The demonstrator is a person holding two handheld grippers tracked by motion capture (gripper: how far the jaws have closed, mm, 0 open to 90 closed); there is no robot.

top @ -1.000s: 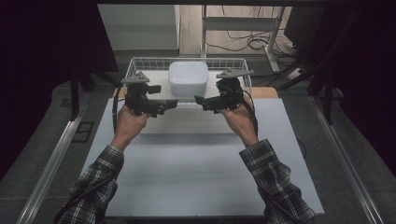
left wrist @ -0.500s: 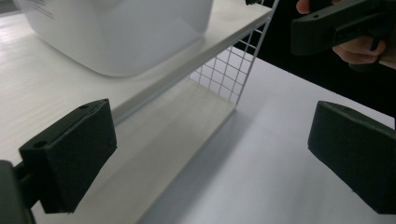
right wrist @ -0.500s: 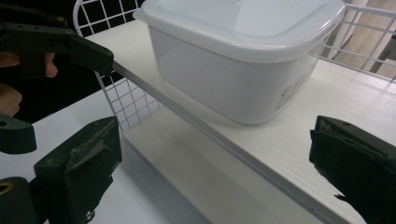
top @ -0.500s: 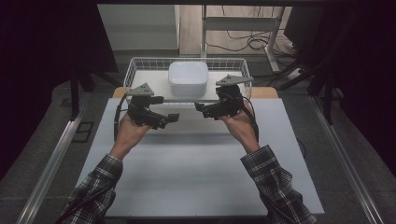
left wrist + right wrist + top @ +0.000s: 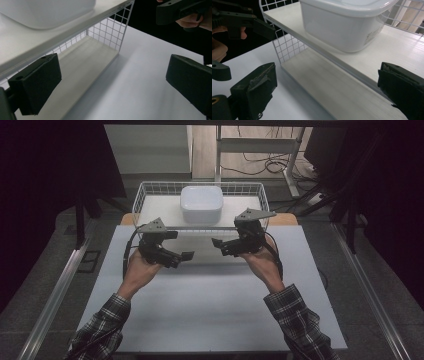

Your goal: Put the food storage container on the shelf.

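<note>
Both jaws spread wide: left hand-held gripper (image 5: 187, 255) and right hand-held gripper (image 5: 216, 241) hover empty over the surface (image 5: 210, 305), near the white container (image 5: 201, 203) in the wire basket (image 5: 145, 195).

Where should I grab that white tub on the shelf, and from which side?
Probably by the two side walls just under the lip, one gripper per side. The white tub sits upright, looks too wide for one gripper's jaws, and its rim overhangs the walls. The left gripper and right gripper are open, level with its left and right sides.
</note>
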